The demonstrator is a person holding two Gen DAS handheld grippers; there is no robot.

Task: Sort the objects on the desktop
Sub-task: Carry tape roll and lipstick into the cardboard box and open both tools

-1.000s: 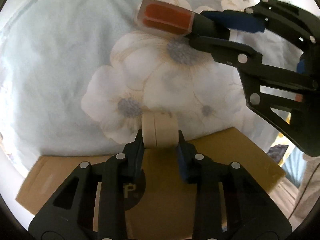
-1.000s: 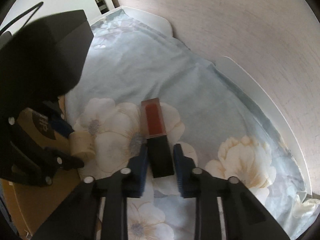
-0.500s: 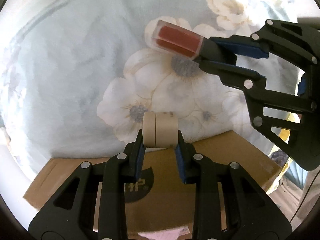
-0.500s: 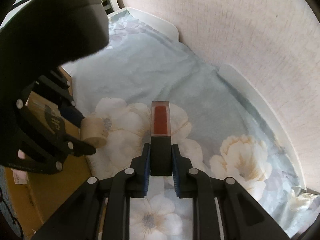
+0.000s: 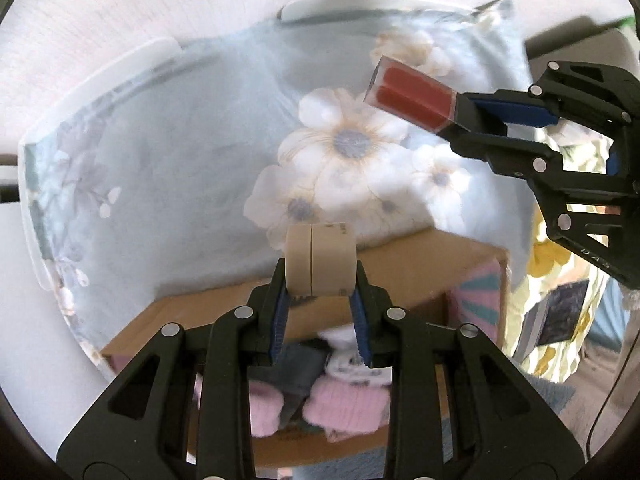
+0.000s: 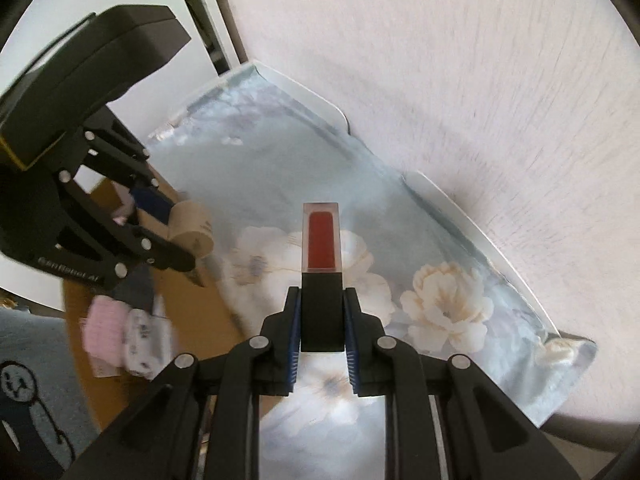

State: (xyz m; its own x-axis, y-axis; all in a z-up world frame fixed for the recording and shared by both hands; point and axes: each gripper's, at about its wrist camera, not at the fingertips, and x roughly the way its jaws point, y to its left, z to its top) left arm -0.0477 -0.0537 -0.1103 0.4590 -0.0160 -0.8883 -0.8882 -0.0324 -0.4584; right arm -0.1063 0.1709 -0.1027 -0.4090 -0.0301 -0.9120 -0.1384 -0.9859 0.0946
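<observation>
My left gripper [image 5: 320, 280] is shut on a beige tape roll [image 5: 321, 259] and holds it in the air above the far edge of an open cardboard box [image 5: 420, 256]. My right gripper [image 6: 322, 312] is shut on the black cap of a red lip gloss tube [image 6: 321, 246] and holds it above the floral cloth [image 6: 280, 168]. The tube [image 5: 412, 94] and right gripper [image 5: 492, 128] show at the upper right in the left wrist view. The tape roll [image 6: 192, 228] and left gripper [image 6: 176, 236] show at the left in the right wrist view.
The cardboard box holds pink and white fabric items [image 5: 340, 396], also seen in the right wrist view [image 6: 120, 328]. The floral cloth covers a white table [image 5: 132, 56] against a pale wall [image 6: 480, 60]. A yellow floral cloth [image 5: 556, 288] hangs at the right.
Both grippers have lifted with their objects. The left view has pulled back and up, so the box's inside and its fabric items now show. The right gripper has closed tight on the tube's cap.
</observation>
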